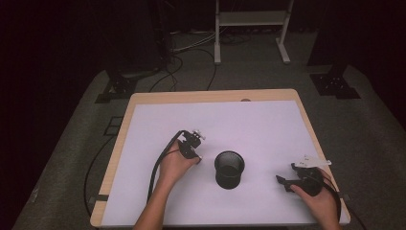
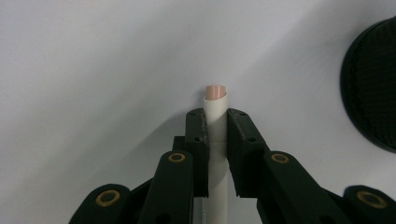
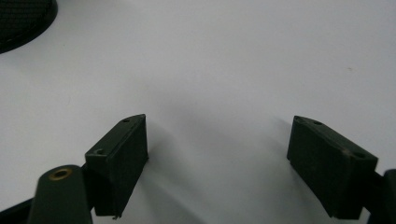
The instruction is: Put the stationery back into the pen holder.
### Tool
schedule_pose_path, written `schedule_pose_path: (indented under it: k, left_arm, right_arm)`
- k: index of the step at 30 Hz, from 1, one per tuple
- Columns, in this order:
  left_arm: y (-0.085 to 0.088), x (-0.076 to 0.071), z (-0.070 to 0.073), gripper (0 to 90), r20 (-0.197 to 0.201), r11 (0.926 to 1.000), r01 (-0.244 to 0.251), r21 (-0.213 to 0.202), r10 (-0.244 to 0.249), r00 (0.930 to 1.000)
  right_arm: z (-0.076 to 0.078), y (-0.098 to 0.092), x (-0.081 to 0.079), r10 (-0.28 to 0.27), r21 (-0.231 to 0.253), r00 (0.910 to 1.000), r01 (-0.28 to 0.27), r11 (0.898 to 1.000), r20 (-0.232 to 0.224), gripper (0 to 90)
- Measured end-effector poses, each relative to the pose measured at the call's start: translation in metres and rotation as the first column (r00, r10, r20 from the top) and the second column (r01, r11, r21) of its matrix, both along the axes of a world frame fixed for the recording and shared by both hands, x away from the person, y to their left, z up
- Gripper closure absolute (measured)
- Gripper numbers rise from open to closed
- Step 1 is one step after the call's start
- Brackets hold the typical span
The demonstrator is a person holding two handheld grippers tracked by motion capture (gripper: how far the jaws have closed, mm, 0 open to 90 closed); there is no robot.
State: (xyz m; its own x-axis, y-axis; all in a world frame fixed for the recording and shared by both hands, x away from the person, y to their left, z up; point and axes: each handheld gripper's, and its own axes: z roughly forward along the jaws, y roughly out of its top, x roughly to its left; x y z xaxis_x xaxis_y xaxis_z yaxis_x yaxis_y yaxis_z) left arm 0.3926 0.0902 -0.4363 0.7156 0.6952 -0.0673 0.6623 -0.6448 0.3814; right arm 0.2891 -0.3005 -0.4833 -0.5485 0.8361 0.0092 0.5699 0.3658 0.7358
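Left gripper [image 2: 216, 122] jaws clamp one white tube [image 2: 216, 140]; right gripper [image 3: 217, 163] jaws gape empty.

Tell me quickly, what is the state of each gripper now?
Left gripper: closed on a white tube with a pinkish tip.
Right gripper: open, holding nothing, over the white sheet.

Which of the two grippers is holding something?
The left gripper: its jaws are clamped on a white pen with a pinkish tip. The right gripper has its jaws wide apart with nothing between them.
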Motion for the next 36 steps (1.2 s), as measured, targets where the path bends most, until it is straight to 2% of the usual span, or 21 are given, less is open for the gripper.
schedule_pose_path:
  k: [4,12,13,14,17,18,20,21,27,30,32,33,36]
  left_arm:
    - [0.002,-0.003,0.009,78.6,0.009,1.0000,0.008,-0.002,-0.008,0.9999]
    - [0.005,-0.011,0.038,78.5,0.061,0.9987,0.013,-0.049,-0.010,0.9981]
    - [0.005,-0.012,0.046,78.6,0.072,0.9978,0.015,-0.065,-0.010,0.9974]
    - [0.005,-0.012,0.046,78.6,0.072,0.9978,0.015,-0.065,-0.010,0.9974]
    - [0.002,-0.015,0.061,78.6,0.090,0.9959,0.029,-0.085,-0.021,0.9958]
    - [0.002,-0.015,0.061,78.5,0.090,0.9959,0.029,-0.085,-0.021,0.9958]
    - [0.000,-0.018,0.072,78.5,0.110,0.9942,0.033,-0.102,-0.022,0.9937]
    - [0.000,-0.018,0.072,78.5,0.110,0.9942,0.033,-0.102,-0.022,0.9937]
    - [-0.010,-0.023,0.093,78.5,0.143,0.9898,0.065,-0.127,-0.046,0.9887]
    - [-0.014,-0.024,0.099,78.5,0.146,0.9878,0.077,-0.135,-0.057,0.9876]
    - [-0.018,-0.026,0.104,78.5,0.162,0.9861,0.083,-0.144,-0.059,0.9850]
    - [-0.022,-0.027,0.109,78.5,0.169,0.9826,0.095,-0.160,-0.068,0.9833]
    - [-0.028,-0.028,0.114,78.5,0.175,0.9799,0.116,-0.162,-0.087,0.9807]
  right_arm:
    - [0.000,0.000,0.000,0.001,-0.001,1.0000,-0.001,1.000,0.001,18.9]
    - [0.000,0.000,0.000,0.000,0.000,1.0000,0.000,1.000,0.001,18.9]
    - [0.000,0.000,0.000,-0.001,0.000,1.0000,0.001,1.000,0.001,18.9]
    - [0.000,0.000,0.000,-0.001,0.000,1.0000,0.001,1.000,0.001,18.9]
    - [0.000,0.000,0.000,0.003,-0.003,1.0000,-0.003,1.000,0.002,18.9]
    - [0.000,0.000,0.000,0.003,-0.003,1.0000,-0.003,1.000,0.002,18.9]
    - [0.000,0.000,0.000,0.003,-0.003,1.0000,-0.003,1.000,0.003,18.9]
    - [0.000,0.000,0.000,-0.001,0.001,1.0000,0.001,1.000,0.003,18.9]
    - [0.000,0.000,0.000,0.000,0.000,1.0000,0.000,1.000,0.000,18.9]
    - [0.000,0.000,0.000,0.000,-0.001,1.0000,0.000,1.000,0.001,18.9]
    - [0.000,0.000,0.000,0.000,-0.001,1.0000,0.000,1.000,0.001,18.9]
    - [0.000,0.000,0.000,-0.002,0.000,1.0000,0.002,1.000,0.002,18.9]
    - [0.000,0.000,0.000,0.000,-0.002,1.0000,0.000,1.000,0.001,18.9]
